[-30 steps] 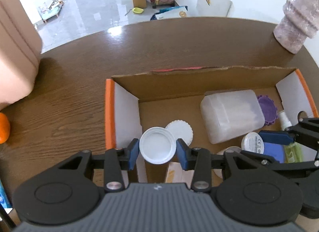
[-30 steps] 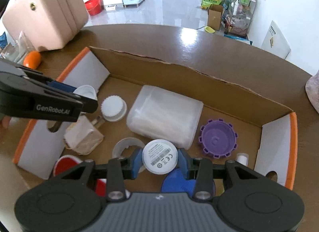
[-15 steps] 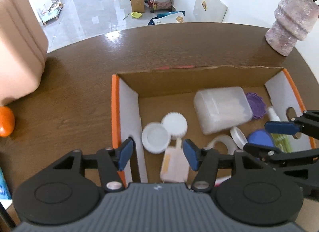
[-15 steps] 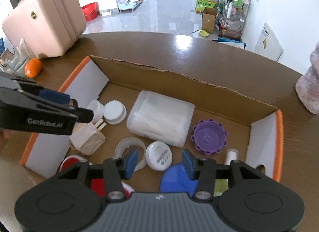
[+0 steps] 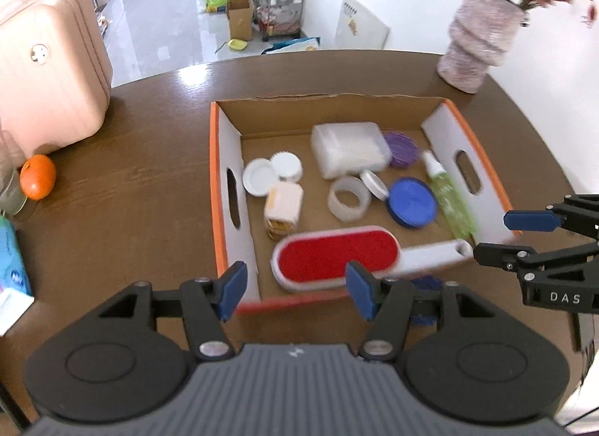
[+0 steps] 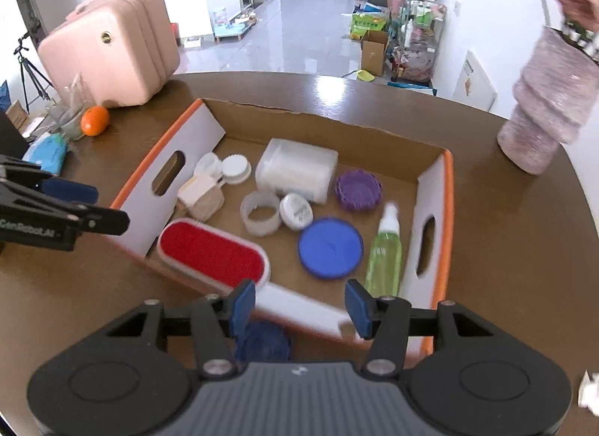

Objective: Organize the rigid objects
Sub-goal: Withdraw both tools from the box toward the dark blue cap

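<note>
The left gripper [image 5: 295, 288] stood open and empty at the bottom of its view, its jaws having just been opening with nothing between them. The right gripper [image 6: 301, 303] was likewise open and empty, its jaws also having just been opening.

Beyond both lay an open cardboard box [image 5: 224, 188] with orange edges on a brown wooden table [image 5: 142, 159], filling the middle of each frame. Nearest the grippers, a red-faced lint brush [image 5: 333, 254] lay flat, its long axis running left to right in the left view, white handle pointing right.

A green spray bottle [image 6: 383, 248] lay along the right wall, nozzle pointing toward the far side. Between them sat a blue lid [image 6: 331, 247], a clear ring [image 6: 260, 213], a small white round case [image 6: 295, 211], a purple lid [image 6: 357, 188], a frosted plastic container [image 6: 295, 170], two white caps [image 5: 271, 170] and a beige plug-like block [image 5: 282, 202].

Upper left stood a pink suitcase [image 6: 112, 50] and an orange [image 6: 95, 119]; upper right, a pink vase [image 6: 543, 117].
</note>
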